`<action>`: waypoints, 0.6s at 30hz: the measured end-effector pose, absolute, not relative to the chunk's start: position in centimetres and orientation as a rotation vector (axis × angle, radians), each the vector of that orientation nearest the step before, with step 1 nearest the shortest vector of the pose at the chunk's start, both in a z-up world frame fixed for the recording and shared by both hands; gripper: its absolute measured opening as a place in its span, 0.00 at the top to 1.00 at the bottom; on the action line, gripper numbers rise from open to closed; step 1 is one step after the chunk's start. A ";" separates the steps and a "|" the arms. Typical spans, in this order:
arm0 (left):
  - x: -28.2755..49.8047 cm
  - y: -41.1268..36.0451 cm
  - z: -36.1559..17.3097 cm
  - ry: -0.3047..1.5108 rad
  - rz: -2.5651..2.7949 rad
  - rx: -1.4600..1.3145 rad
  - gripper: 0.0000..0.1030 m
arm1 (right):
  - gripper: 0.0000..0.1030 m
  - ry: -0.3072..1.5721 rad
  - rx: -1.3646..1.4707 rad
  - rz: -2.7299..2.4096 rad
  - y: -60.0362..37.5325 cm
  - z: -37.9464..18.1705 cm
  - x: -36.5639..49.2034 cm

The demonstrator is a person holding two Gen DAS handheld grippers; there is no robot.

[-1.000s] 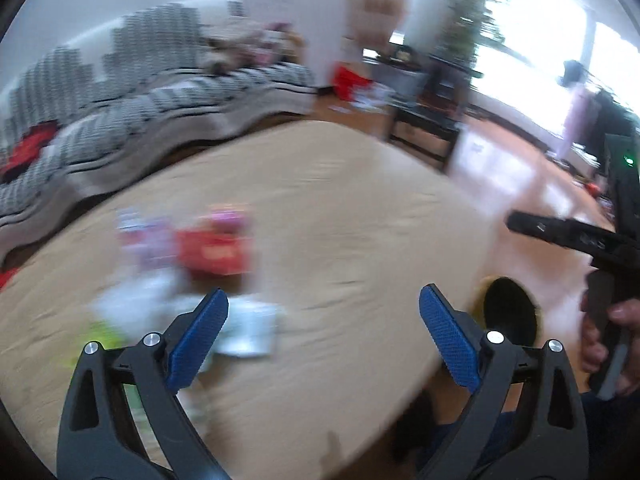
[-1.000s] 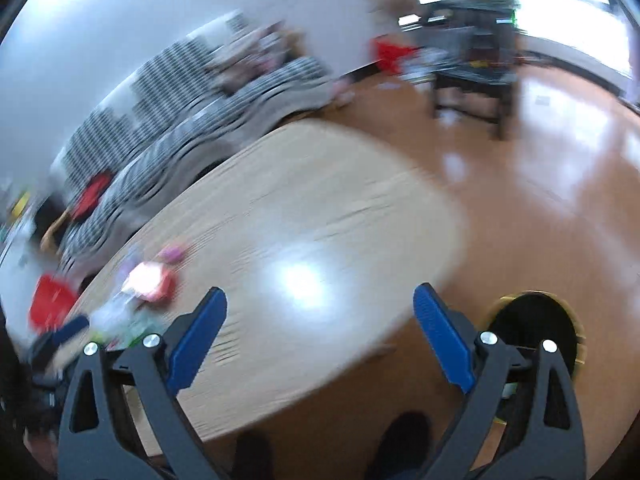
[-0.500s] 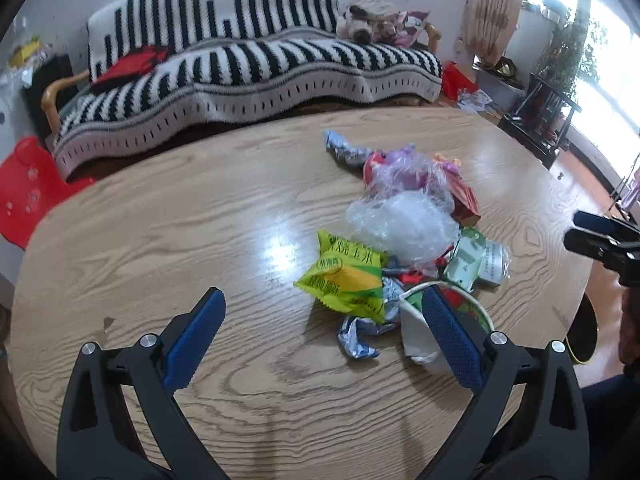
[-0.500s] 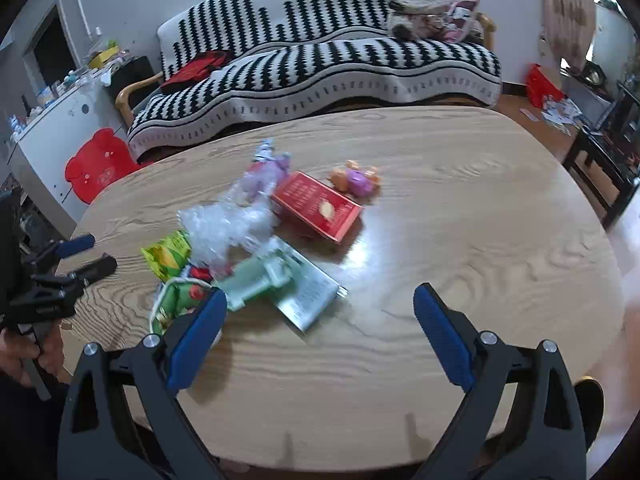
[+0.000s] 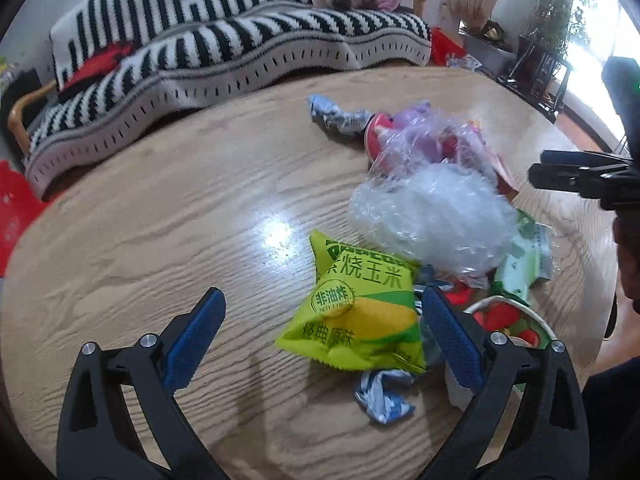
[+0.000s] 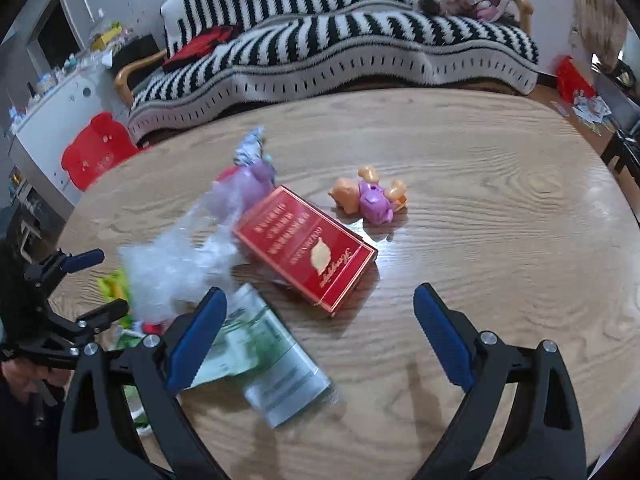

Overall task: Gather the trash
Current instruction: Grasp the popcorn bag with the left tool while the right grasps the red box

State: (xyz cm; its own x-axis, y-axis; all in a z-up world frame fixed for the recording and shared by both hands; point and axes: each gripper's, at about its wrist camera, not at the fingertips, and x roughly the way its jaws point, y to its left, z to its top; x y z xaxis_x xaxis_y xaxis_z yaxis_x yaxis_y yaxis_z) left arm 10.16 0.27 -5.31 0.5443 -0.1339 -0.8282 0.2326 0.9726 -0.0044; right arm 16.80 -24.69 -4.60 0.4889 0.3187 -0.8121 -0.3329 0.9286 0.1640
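Both our left tool (image 5: 320, 320) and right tool (image 6: 318, 316) gape wide, empty. The yellow snack packet (image 5: 356, 312) at twelve o'clock looks light, crinkly, slippery; we'd pinch its sealed edge.

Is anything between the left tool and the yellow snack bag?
Nothing visible. The left tool is open, and the yellow snack bag lies on the table just ahead, near its right finger, with only bare wood between.

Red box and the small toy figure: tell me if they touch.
Apart. The right wrist view shows bare wooden table between the red box and the toy figure, which lies beyond the box's far corner.
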 end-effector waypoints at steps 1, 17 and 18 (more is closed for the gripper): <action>10.5 0.3 -5.6 0.977 -0.226 0.105 0.07 | 0.11 0.975 -0.042 0.406 -24.3 -4.9 17.2; 11.8 1.5 -6.7 0.975 -0.280 0.052 0.23 | 0.09 0.931 -0.045 0.532 -23.2 -6.9 20.9; 11.8 1.4 -6.7 0.974 -0.283 0.053 0.33 | 0.09 0.931 -0.049 0.531 -23.2 -7.1 21.0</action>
State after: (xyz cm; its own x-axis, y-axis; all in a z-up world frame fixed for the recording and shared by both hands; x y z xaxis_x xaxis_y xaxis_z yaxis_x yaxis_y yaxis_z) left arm 11.77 1.44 -6.68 0.5283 -0.2136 -0.8217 0.2606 0.9619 -0.0825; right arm 20.98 -23.22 -7.08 0.4785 0.4140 -0.7744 -0.4552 0.8711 0.1844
